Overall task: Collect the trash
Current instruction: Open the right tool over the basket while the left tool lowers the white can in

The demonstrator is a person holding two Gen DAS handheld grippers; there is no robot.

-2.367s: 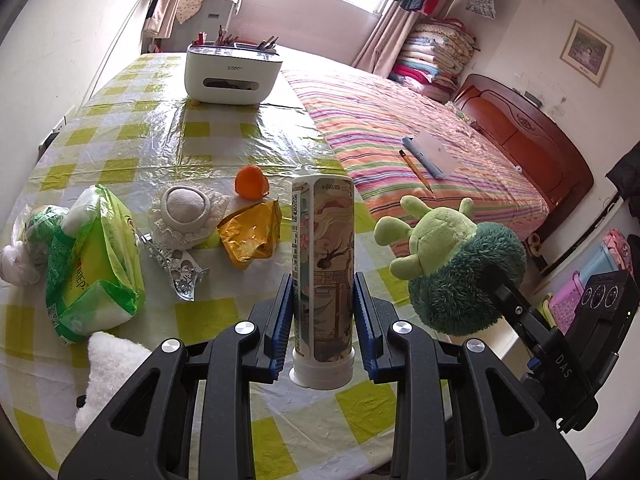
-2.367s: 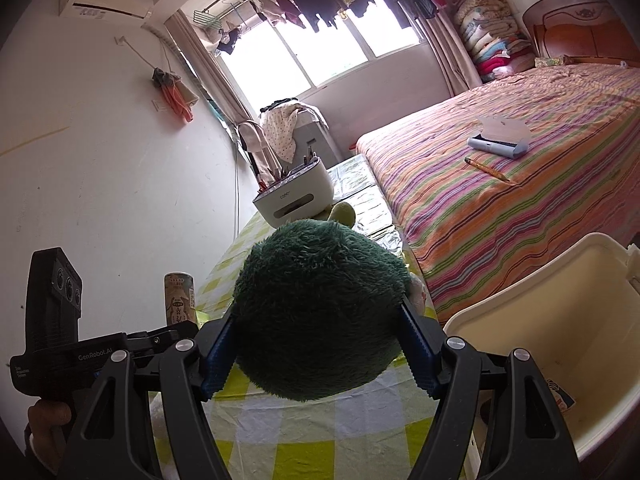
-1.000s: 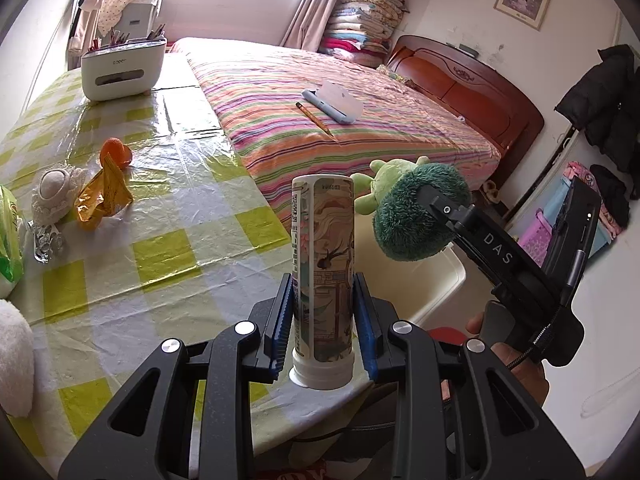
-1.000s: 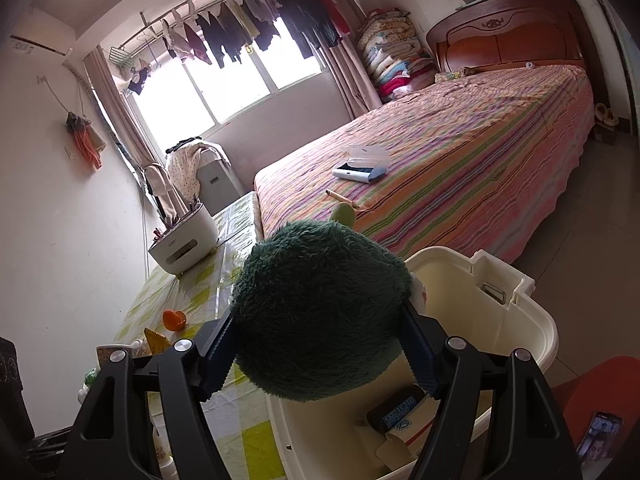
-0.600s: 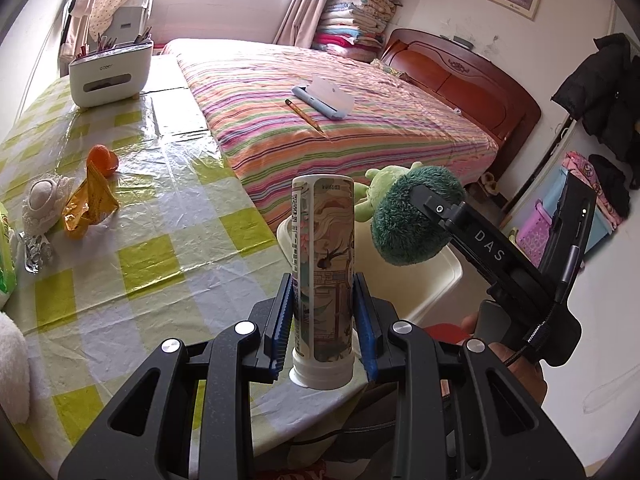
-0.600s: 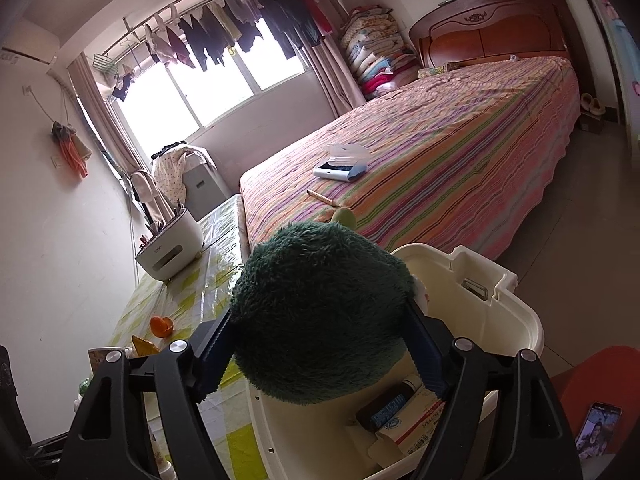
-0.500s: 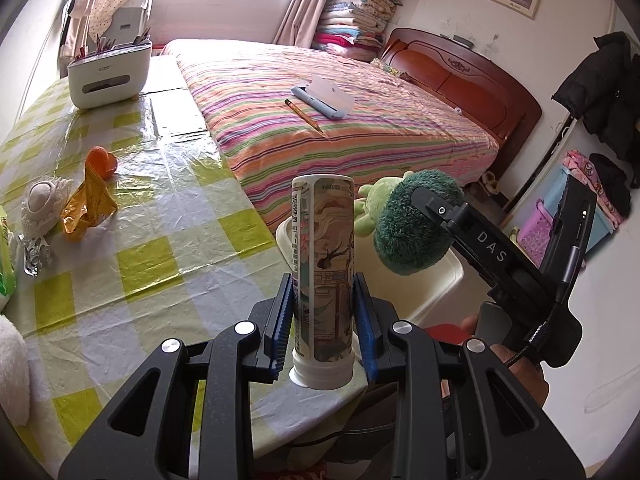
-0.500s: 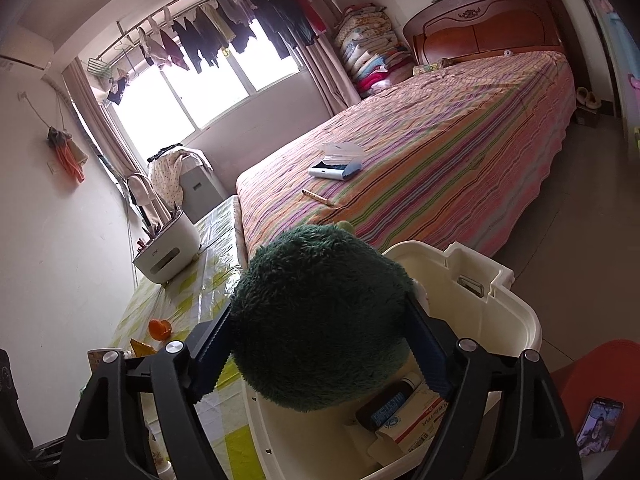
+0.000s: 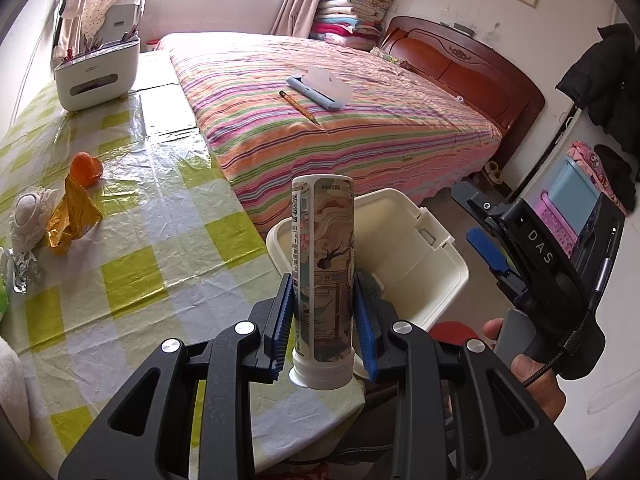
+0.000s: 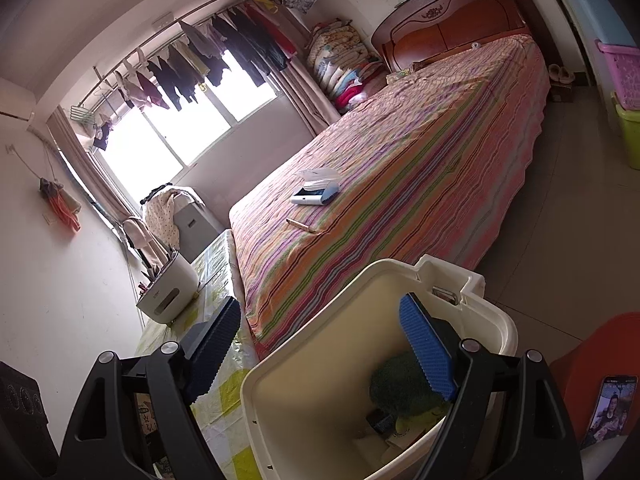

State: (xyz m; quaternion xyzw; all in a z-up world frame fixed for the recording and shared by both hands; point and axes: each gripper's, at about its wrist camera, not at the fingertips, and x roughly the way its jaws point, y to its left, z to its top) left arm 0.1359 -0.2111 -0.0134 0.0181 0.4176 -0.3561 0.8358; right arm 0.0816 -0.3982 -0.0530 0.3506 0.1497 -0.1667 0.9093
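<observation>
Trash bin [image 10: 404, 268] beside the desk [image 9: 168, 240] holds a green plush [image 10: 400, 384] beneath the spread right gripper [image 10: 320, 344], while left gripper [image 9: 322, 320] fingers pinch a tube [image 9: 322, 264] bound there

The bin [image 10: 496, 322] mouth gapes wide; the green plush [image 10: 400, 384] fills its bottom corner.

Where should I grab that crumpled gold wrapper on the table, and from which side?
Pinch the gold wrapper at its upright peak, coming from above. It stands like a small tent, its narrow top offering thin foil for the fingers, clear of the orange ball behind.
</observation>
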